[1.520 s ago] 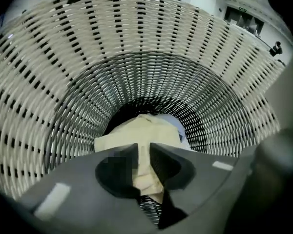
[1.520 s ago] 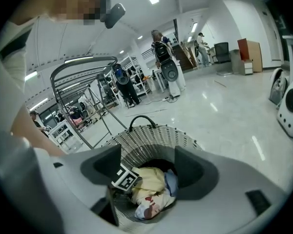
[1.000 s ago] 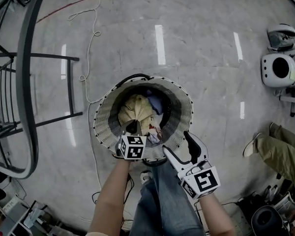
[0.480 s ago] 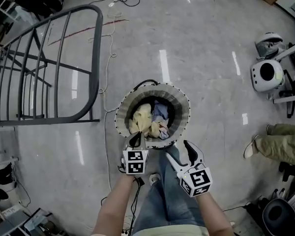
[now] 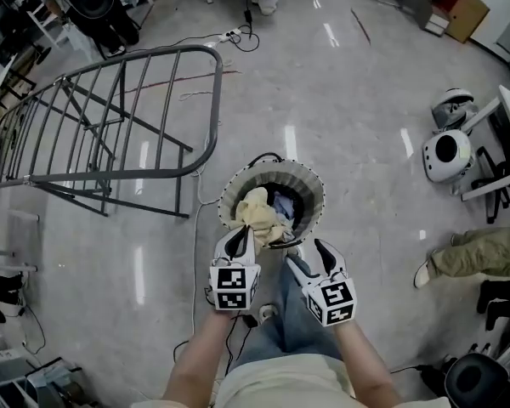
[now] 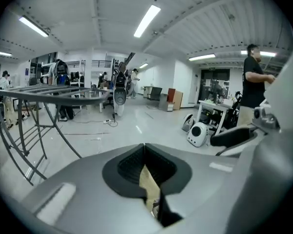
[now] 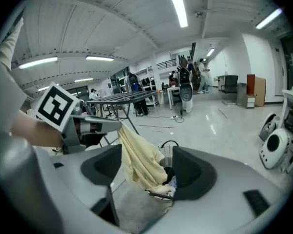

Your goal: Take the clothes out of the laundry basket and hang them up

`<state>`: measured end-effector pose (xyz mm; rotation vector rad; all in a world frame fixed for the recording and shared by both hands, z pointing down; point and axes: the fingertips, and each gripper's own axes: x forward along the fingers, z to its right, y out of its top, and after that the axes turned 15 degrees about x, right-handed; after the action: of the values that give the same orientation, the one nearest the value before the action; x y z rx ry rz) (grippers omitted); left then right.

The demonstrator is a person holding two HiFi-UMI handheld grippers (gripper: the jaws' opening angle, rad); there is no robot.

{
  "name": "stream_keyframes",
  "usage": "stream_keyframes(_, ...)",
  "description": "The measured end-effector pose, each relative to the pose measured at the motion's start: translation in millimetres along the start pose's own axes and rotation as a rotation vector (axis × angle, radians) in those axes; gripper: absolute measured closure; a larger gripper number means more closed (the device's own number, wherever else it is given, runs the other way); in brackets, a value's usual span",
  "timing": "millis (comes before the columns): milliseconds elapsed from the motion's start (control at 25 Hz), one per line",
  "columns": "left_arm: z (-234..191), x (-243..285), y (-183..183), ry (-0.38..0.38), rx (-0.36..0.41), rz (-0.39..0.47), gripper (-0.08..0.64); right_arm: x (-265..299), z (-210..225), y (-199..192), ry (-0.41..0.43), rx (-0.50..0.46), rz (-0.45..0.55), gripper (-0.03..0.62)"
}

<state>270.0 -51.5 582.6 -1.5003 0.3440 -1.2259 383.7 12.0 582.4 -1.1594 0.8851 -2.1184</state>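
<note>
Left claw [image 5: 240,232] clamped on yellow garment [image 5: 257,211], half out of basket [image 5: 310,189]. Right claw [image 5: 304,253] gaping, empty. Drying rack [image 5: 119,117] bare, more clothes [image 5: 282,204] inside; nothing hung yet.

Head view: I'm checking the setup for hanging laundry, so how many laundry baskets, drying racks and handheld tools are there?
Laundry basket: 1
Drying rack: 1
Tools: 2, the left tool shut on the cream garment, the right tool open
Total: 4
</note>
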Motion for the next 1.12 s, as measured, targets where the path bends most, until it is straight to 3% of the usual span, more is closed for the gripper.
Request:
stream_keyframes(240,-5,-73,75,-0.013,-0.032,0.149,0.548,-17,-39,13,0.010,-0.048,-0.001,0.275)
stream_keyframes(600,-29,-176,160,0.024,-0.016,0.325,0.546,-22,-104,-6,0.100,-0.196,-0.093,0.299)
stream_keyframes(960,-66,-276,222,0.138,0.048,0.484,0.546,6,-140,-35,0.140,-0.341,-0.188,0.313)
stream_keyframes(1120,-83,-312,221,0.204,0.064,0.504,0.546,23,-180,-36,0.248,-0.436,-0.191,0.338)
